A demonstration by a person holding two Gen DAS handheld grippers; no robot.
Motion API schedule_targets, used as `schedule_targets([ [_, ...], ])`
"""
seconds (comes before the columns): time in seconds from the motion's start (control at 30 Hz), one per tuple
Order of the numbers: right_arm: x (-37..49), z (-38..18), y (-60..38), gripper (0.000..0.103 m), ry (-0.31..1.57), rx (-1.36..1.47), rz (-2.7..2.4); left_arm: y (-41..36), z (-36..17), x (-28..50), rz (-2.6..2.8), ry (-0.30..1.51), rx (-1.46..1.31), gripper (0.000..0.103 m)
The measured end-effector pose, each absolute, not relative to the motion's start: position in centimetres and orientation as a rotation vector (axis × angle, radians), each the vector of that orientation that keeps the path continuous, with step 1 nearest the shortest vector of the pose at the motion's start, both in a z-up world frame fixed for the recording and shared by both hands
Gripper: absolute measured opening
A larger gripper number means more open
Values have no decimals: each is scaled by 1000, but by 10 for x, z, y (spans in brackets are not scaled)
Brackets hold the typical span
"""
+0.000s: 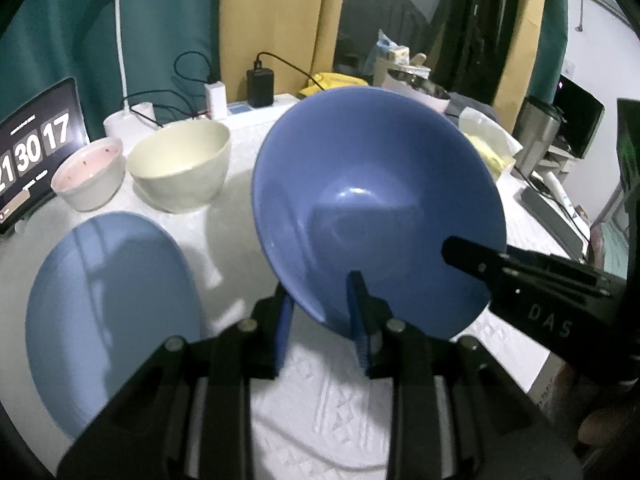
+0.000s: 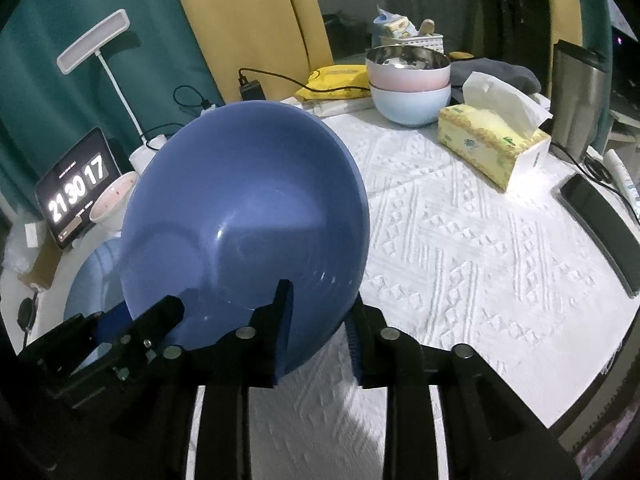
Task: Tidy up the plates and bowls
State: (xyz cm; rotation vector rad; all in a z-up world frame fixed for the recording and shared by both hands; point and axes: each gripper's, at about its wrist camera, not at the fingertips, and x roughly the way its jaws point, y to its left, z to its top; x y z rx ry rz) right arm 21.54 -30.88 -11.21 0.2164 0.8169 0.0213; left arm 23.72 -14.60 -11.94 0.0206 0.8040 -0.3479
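Note:
A large blue bowl point(image 1: 372, 200) point(image 2: 240, 216) is tilted on edge over the white tablecloth, its hollow facing both cameras. My left gripper point(image 1: 322, 316) is shut on its near rim, one finger inside and one outside. My right gripper point(image 2: 318, 326) straddles the rim further right. Its inner finger lies against the bowl's inside, while a slim strip of cloth shows between the outer pad and the bowl wall, so it stands open. A flat blue plate point(image 1: 112, 312) point(image 2: 92, 280) lies just left of the bowl. Behind it stand a cream bowl point(image 1: 180, 164) and a pink-and-white bowl point(image 1: 90, 176).
Two stacked bowls point(image 2: 408, 84), pink over pale blue, stand at the back beside a tissue box point(image 2: 488, 144). A tablet clock point(image 2: 76, 188), a desk lamp point(image 2: 96, 40) and charger cables line the left rear. A dark phone point(image 2: 600, 224) lies at the table's right edge.

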Motion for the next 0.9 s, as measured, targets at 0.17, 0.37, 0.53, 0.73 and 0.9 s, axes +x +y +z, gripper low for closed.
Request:
schedule_targets([
  [0.17,214,-113,-310,37,838,220,29,-145,-119,234,-350,817,22,28],
  [0.37,214,-111,-316,45,829,240,28,-143,-115,234,-338,817,23,29],
  [0.53,216,-106,-317,45,814,229,17,-138,-112,235,-324,812,21,29],
  [0.73,220,-101,-316,46,799,213,3,-127,-104,239,-300,796,9,32],
  [0.9,223,-93,-312,46,778,188,-6,-119,-96,242,-312,777,-16,46],
])
